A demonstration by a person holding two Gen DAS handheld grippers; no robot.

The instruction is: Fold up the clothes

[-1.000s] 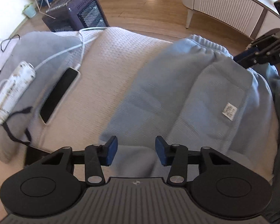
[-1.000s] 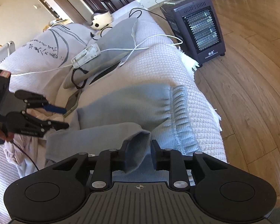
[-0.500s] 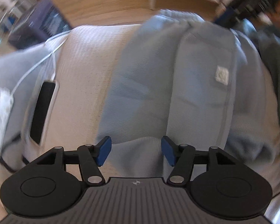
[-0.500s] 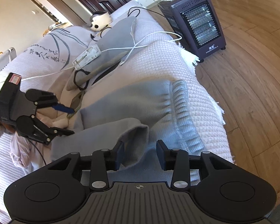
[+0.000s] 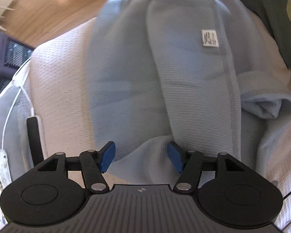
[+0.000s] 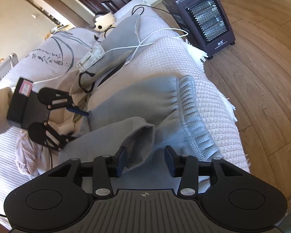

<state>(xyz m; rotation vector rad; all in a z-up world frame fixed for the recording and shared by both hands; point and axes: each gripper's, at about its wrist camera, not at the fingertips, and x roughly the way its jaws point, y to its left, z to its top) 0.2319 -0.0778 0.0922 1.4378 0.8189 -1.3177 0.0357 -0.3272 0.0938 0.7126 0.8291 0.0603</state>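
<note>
A light blue-grey garment (image 5: 184, 73) with a ribbed waistband and a white label lies spread on a white blanket (image 5: 62, 77). My left gripper (image 5: 141, 158) is open at the garment's near edge, and a raised fold of the cloth sits between its blue pads (image 5: 106, 158). In the right wrist view the garment (image 6: 141, 97) shows an open cuff (image 6: 143, 136). My right gripper (image 6: 145, 161) is open, with the cuff lying loose by its left finger. The left gripper (image 6: 80, 125), held by a hand in a beige sleeve, is at the garment's far edge.
A phone (image 5: 35, 136) on a white cable, a white cylinder (image 5: 0, 167) and a grey cushion (image 6: 124, 33) lie left of the garment. Dark green cloth (image 5: 271, 19) lies to the right. A pink cloth (image 6: 27, 155) is bunched by the left gripper. A heater (image 6: 203, 17) stands on the wooden floor.
My right gripper opened and let go of the cuff, which now lies loose. My left gripper opened wider and moved right along the garment's edge, over a fold.
</note>
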